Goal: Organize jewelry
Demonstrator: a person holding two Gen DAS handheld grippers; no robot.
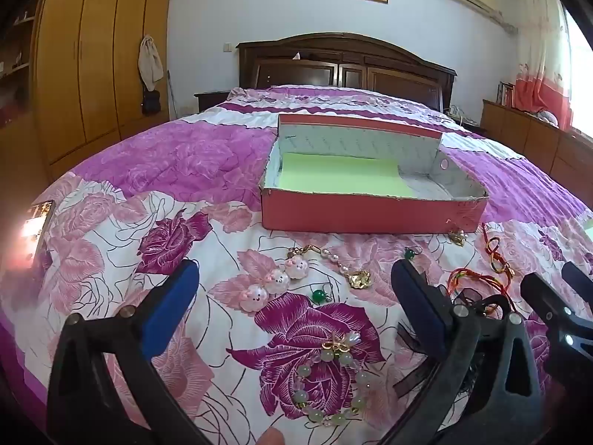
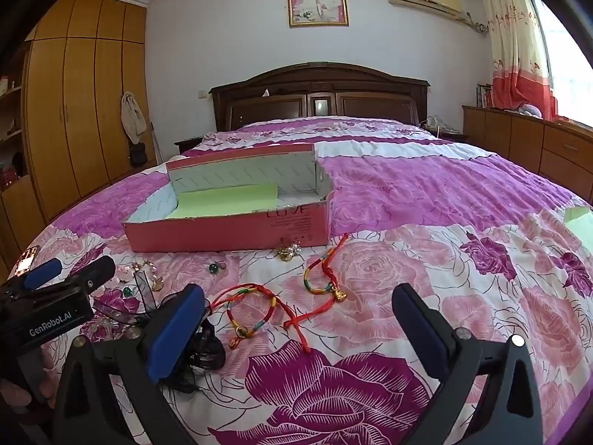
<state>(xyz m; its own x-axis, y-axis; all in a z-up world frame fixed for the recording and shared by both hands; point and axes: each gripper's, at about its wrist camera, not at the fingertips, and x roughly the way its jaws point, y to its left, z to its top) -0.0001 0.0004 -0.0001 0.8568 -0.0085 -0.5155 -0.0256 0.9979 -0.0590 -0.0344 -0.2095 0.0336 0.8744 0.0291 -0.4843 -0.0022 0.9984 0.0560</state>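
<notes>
While both tools hovered low over the flowered bedspread (image 2: 426, 193), this is what I noted:

Left gripper (image 1: 296, 293): released, jaws spread wide, nothing between the blue pads; the pig-bead charm lay on the cover between them.

Right gripper (image 2: 296, 315): released as well, jaws fully apart and empty, with the red cord bracelets lying between and just beyond them.

Box: a pink cardboard box (image 1: 370, 215) stood open farther up the bed, lined with a green sheet, and looked empty.

Jewelry, left side: the pig-bead charm (image 1: 276, 280) with its pearl chain lay near the box; a small green bead earring (image 1: 318, 295) sat just right of it; a pale jade bead bracelet (image 1: 333, 385) lay nearest, close to the camera.

Jewelry, right side: two red cord bracelets (image 2: 259, 315) with gold charms lay loosely tangled; a small gold-and-pearl piece (image 2: 289, 252) rested against the box's near wall.

Handling: all of it looked light and limp. The cords and bead strands would likely sag and swing, so a pinch on the strand itself seemed best. The round pig beads looked smooth and apt to slip; the chain beside them seemed the safer hold.

Risk: the soft cover might bunch up into the pads.
</notes>
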